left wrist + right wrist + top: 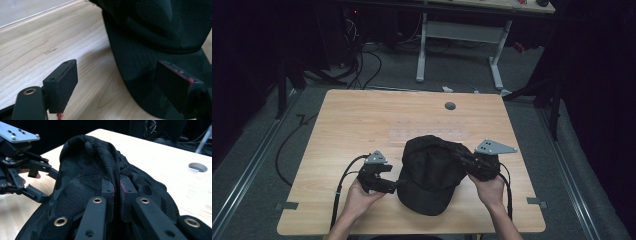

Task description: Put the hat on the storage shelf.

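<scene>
Right hand-held gripper [117,195] pinching black cap [432,172] crown fabric; left hand-held gripper [117,85] released, probably straddling brim edge — seat deeper before clamping.

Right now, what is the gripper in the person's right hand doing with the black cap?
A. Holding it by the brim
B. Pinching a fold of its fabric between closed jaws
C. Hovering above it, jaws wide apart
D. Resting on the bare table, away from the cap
B: in the right gripper view, the right gripper has its jaws closed on a raised fold of the black cap crown fabric.
</scene>
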Demonstrator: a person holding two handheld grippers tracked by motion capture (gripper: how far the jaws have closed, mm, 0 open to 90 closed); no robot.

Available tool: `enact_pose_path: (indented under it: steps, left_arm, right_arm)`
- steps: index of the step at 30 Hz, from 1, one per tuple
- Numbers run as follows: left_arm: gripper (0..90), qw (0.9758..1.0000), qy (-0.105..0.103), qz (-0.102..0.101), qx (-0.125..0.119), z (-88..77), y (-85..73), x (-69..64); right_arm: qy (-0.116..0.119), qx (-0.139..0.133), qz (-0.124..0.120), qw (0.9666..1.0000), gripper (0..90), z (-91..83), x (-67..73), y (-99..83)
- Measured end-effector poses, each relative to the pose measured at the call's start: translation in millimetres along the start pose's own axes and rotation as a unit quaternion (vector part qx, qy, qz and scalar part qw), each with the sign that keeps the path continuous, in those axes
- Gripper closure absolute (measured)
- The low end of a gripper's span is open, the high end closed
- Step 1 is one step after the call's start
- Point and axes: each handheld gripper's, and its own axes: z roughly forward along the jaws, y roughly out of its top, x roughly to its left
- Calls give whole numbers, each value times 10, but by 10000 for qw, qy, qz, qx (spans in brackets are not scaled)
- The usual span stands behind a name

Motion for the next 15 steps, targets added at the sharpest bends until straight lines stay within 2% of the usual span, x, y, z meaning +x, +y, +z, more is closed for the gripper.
enact_pose_path:
  steps: [7,15]
  left_arm:
    - [191,9997,-237,-56,24,12,25,-1]
    - [190,9991,-406,-52,91,24,31,3]
  right_arm:
    - [207,-82,-48,9997,841,39,21,28]
    - [403,-190,-153,9989,840,75,52,84]
